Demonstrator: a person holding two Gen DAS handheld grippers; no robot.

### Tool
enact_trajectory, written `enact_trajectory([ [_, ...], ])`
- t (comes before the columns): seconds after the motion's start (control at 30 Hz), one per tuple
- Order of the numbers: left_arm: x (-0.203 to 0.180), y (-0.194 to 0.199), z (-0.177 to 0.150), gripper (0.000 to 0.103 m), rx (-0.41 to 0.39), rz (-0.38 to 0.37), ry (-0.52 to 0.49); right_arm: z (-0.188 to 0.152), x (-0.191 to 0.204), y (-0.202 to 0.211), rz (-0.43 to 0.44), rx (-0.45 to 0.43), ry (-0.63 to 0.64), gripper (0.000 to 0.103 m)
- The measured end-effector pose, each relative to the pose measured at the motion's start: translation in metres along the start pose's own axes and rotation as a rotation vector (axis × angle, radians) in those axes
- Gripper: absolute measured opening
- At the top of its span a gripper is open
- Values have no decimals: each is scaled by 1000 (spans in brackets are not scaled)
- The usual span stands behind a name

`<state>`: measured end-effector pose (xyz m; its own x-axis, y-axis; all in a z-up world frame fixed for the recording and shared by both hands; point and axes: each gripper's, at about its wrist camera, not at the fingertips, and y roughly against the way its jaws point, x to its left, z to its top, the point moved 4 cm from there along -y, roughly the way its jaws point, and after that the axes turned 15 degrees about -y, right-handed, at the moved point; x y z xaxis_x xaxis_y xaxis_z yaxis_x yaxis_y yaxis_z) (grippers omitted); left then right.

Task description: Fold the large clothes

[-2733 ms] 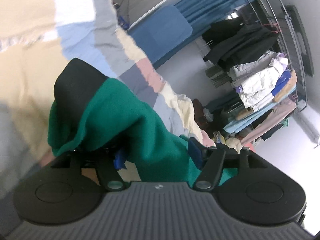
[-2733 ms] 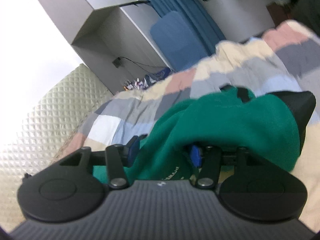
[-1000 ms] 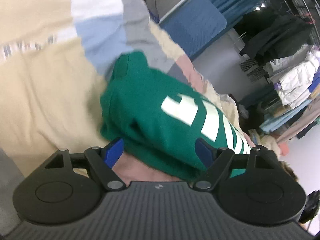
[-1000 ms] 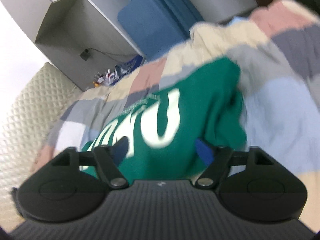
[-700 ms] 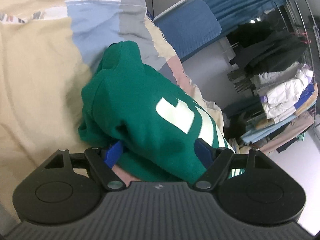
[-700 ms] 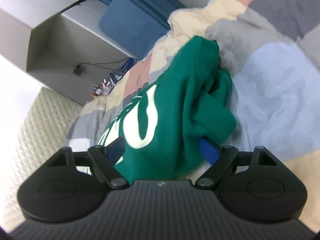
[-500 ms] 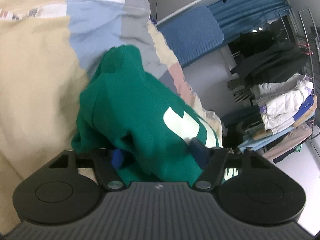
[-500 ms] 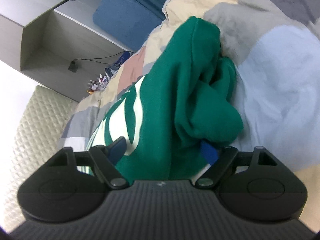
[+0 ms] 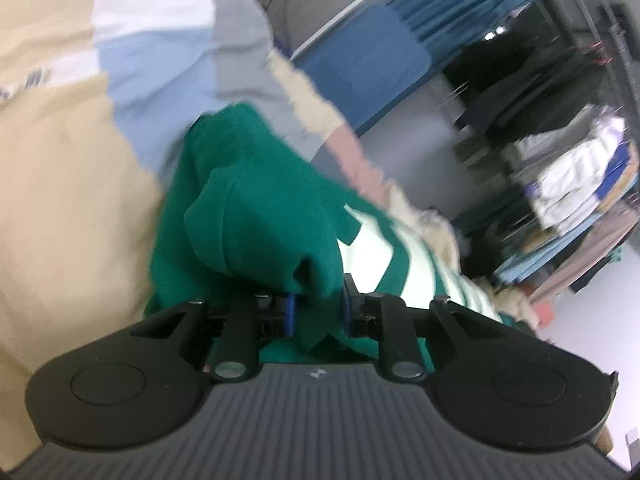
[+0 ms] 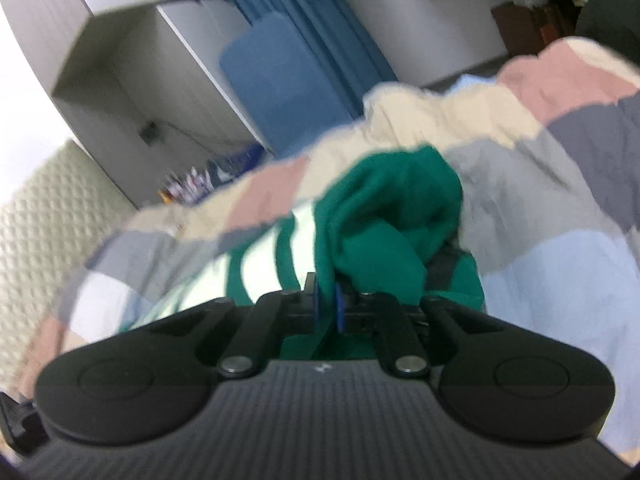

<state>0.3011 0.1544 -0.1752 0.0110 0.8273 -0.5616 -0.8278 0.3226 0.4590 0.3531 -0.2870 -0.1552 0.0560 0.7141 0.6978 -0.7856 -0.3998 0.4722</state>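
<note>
The bunched dark-green sweatshirt with pale lettering (image 9: 256, 216) lies on the patchwork quilt of beige, grey, blue and pink squares (image 9: 68, 184). The left gripper (image 9: 318, 312) is closing, a thick green fold between its blue pads. The right gripper (image 10: 327, 304) is pressed together, seemingly pinching a thin edge of the sweatshirt, whose bulk bunches toward one o'clock; blur obscures the contact.
</note>
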Motion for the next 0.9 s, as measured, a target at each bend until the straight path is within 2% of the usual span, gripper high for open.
enact_trajectory([
  [0.13,3,-5,-8,25,26,27,-12,-8,-7,-13,-16,12,14,7],
  [0.2,7,-5,-10,25,26,23,17,-11,-9,-11,-10,7,5,7],
  [0.3,10,0,-12,29,33,7,46,-11,-10,1,8,9,-67,12],
  [0.33,10,3,-12,32,34,5,52,-12,-9,5,10,11,-89,13],
  [0.4,9,9,-15,53,39,1,75,-15,-3,17,16,19,-121,14],
  [0.47,7,20,-16,65,21,3,91,-22,5,31,51,41,-152,16],
  [0.5,6,23,-17,72,21,2,104,-28,9,37,77,66,-172,19],
  [0.53,6,25,-18,76,28,-6,123,-34,11,41,92,87,-186,34],
  [0.57,7,26,-21,85,46,-9,150,-41,13,43,108,108,-204,57],
  [0.63,11,26,-27,91,66,-13,210,-54,14,41,138,150,-246,80],
  [0.7,18,25,-31,97,64,-34,268,-67,15,33,155,194,-300,83],
  [0.8,33,17,-36,99,60,-69,392,-85,7,10,180,236,-442,88],
  [0.9,47,8,-37,101,26,-103,480,-98,-6,-15,188,220,-585,87],
])
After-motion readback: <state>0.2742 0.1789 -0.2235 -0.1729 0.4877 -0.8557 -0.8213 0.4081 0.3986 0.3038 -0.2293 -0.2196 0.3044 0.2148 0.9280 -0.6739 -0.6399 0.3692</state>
